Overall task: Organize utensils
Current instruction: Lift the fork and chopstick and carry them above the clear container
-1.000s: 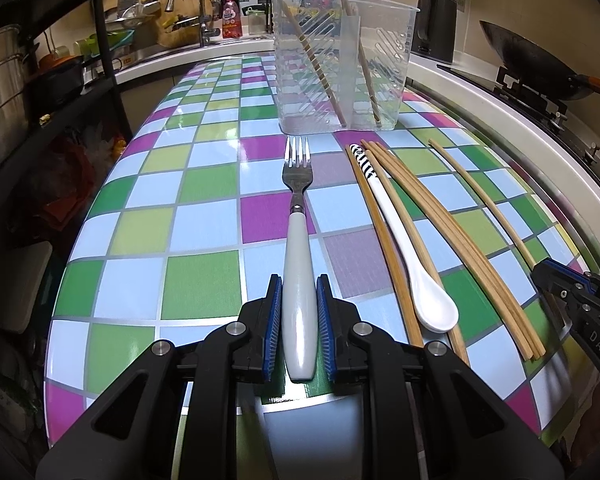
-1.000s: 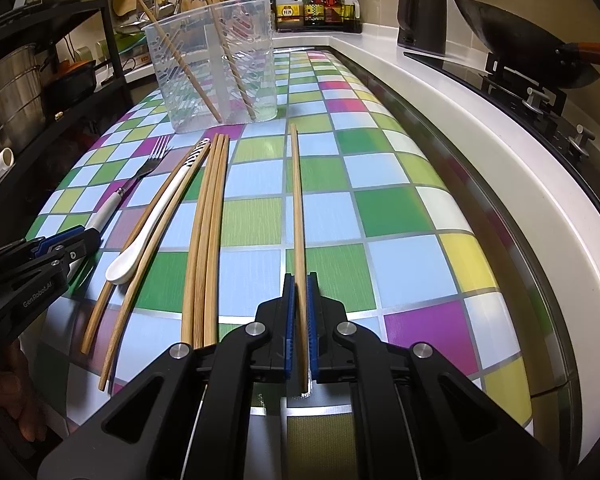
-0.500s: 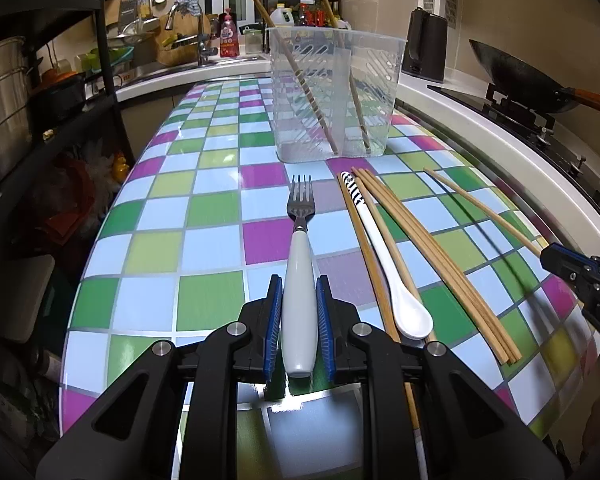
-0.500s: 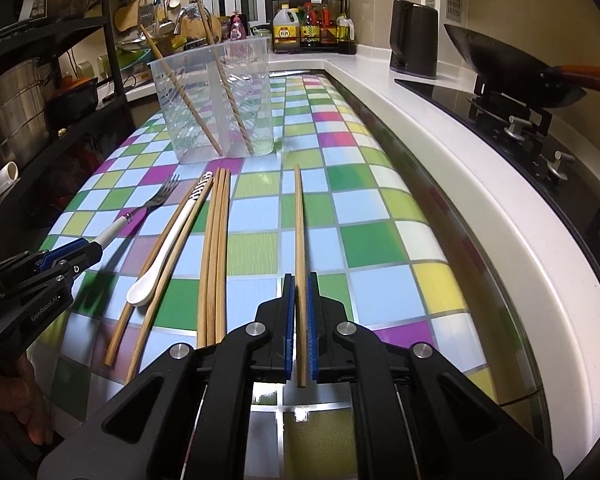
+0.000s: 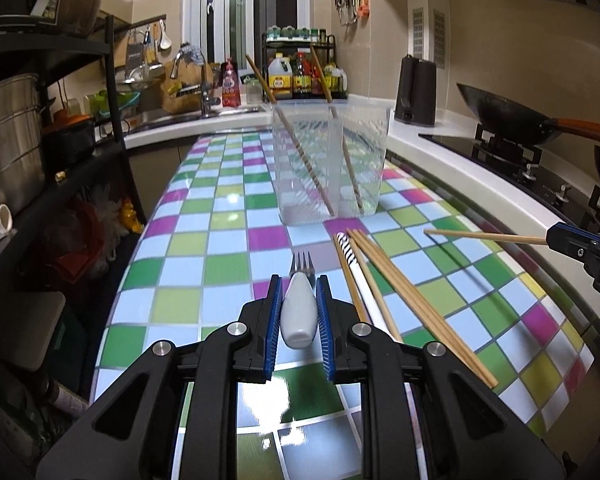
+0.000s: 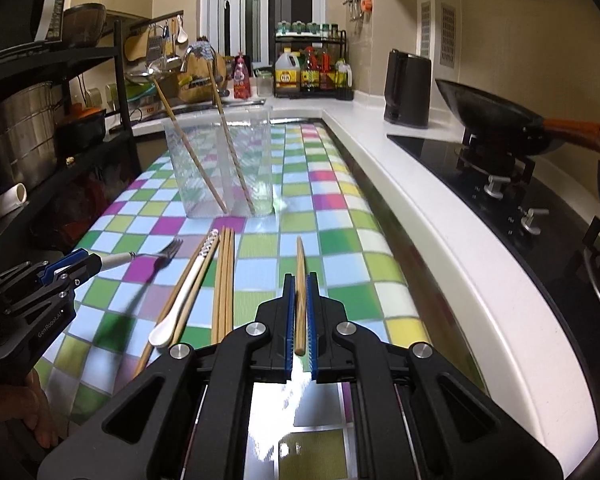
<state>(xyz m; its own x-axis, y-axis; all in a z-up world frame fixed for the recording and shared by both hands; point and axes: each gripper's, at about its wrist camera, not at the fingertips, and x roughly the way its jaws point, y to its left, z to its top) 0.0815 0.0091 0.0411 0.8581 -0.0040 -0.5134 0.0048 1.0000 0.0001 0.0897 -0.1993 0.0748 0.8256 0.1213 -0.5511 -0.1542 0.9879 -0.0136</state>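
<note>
Left gripper clamps the white handle of a fork, tines aimed ahead toward the clear plastic container, which holds two leaning chopsticks. Right gripper pinches a single chopstick lengthwise, above the checkered tabletop.

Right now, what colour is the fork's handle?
White; the fork shows best in the left wrist view.

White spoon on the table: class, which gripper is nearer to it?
Left. The left gripper, holding the fork, hovers just beside the spoon; the right gripper is beyond the chopsticks.
</note>
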